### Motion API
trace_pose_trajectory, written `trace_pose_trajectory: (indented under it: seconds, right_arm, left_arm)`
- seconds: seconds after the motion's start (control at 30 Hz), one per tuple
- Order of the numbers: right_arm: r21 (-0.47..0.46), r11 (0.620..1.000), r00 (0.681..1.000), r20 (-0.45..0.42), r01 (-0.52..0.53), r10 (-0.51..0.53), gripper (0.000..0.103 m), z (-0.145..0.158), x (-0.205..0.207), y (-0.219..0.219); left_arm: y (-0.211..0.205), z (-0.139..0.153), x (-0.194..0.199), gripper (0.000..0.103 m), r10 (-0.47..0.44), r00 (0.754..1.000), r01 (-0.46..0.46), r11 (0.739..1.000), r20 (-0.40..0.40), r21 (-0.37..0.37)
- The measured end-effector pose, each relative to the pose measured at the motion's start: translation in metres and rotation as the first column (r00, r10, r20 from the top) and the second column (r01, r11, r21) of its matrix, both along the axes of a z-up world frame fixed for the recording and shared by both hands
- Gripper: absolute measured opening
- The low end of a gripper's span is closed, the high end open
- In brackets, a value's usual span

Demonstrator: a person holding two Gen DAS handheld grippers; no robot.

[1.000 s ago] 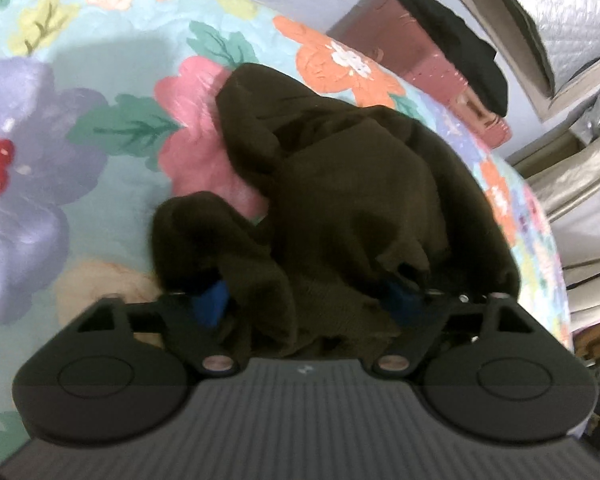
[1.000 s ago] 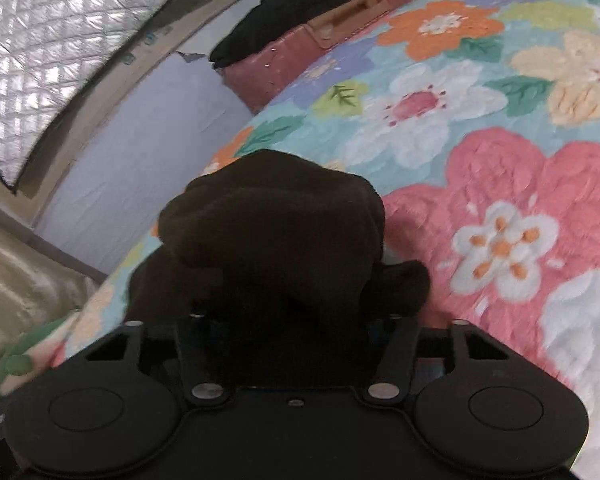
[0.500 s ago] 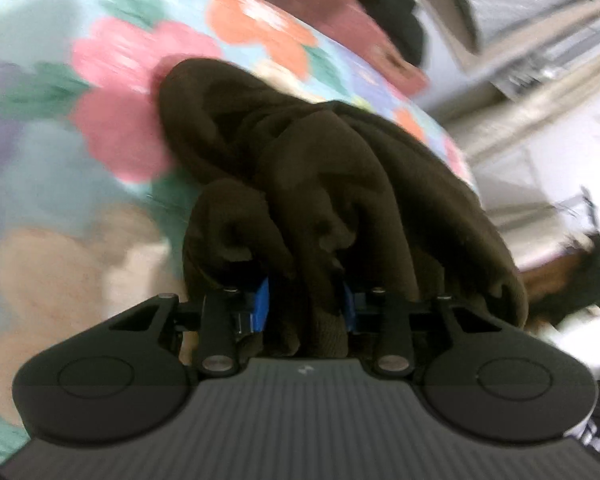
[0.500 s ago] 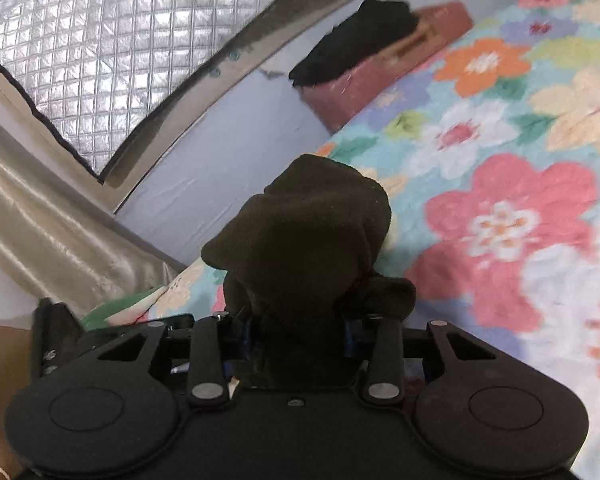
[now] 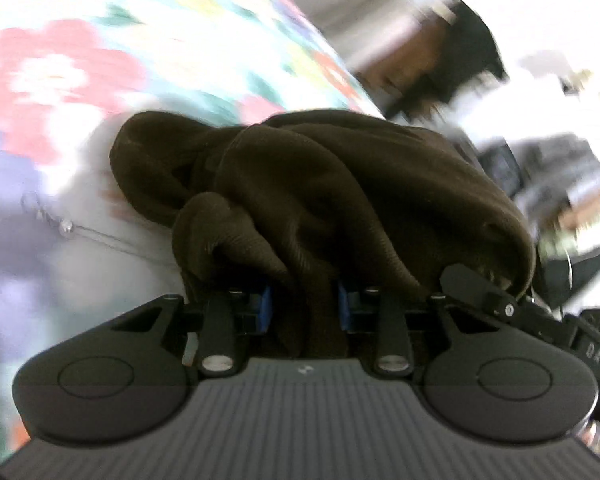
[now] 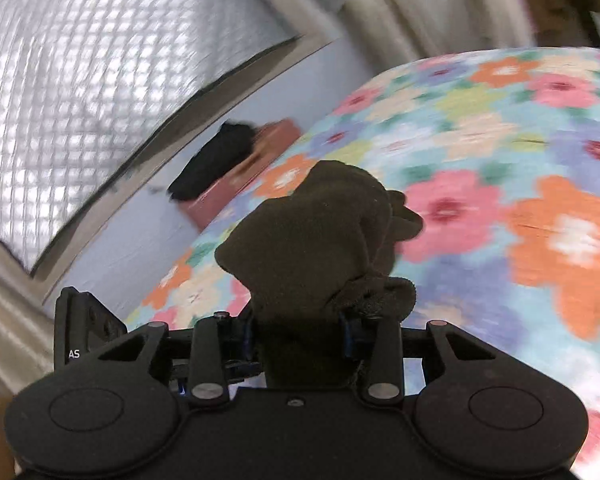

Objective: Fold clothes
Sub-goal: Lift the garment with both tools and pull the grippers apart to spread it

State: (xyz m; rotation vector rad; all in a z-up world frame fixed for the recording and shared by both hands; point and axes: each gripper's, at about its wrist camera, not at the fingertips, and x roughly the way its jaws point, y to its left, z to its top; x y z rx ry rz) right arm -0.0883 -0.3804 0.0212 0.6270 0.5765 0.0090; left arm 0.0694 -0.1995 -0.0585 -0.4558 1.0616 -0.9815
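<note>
A dark brown knitted garment [image 5: 340, 184] hangs bunched over my left gripper [image 5: 304, 304]. A fold of it sits between the blue pads [image 5: 265, 306], and the jaws are closing on it. In the right wrist view another bunch of the same garment [image 6: 316, 236] stands up from my right gripper [image 6: 300, 332], which is shut on it. Both bunches are held above the floral bedspread [image 6: 500, 160], which is blurred by motion. The fingertips of both grippers are hidden under the cloth.
A reddish box [image 6: 268, 140] with a black cloth [image 6: 216, 160] on it lies at the bed's far edge, under a quilted silver panel [image 6: 100, 60]. A pale cloth [image 5: 80, 240] lies left of the garment. Blurred clutter [image 5: 560, 184] stands beyond the bed.
Both grippers have closed on the garment and carried it up off the bedspread. The left view swung towards the bed's edge, and the right view now shows much more of the bed.
</note>
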Motion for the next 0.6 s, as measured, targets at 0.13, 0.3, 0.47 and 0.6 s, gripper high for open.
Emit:
trace_pose_trajectory:
  seconds: [0.13,0.3,0.47,0.6]
  right_arm:
    - [0.036,0.996,0.996,0.035,0.08,-0.082,0.043,0.001,-0.066,-0.026]
    - [0.059,0.988,0.987,0.061,0.145,-0.149,0.043,-0.01,-0.145,-0.023]
    - [0.004,0.973,0.971,0.068,0.231,-0.231,0.043,-0.018,-0.181,-0.031]
    - [-0.115,0.972,0.964,0.198,0.205,-0.18,0.042,0.012,-0.184,-0.031]
  left_arm:
    - [-0.03,0.008,-0.04,0.028,-0.118,0.992,0.118,0.993,0.039,-0.02]
    - [-0.047,0.017,-0.099,0.029,-0.229,0.968,0.226,0.973,0.099,0.041]
    - [-0.044,0.029,-0.149,0.027,-0.209,0.949,0.19,0.977,0.235,0.099]
    - [-0.033,0.065,-0.173,0.027,-0.112,0.917,0.114,0.993,0.383,0.017]
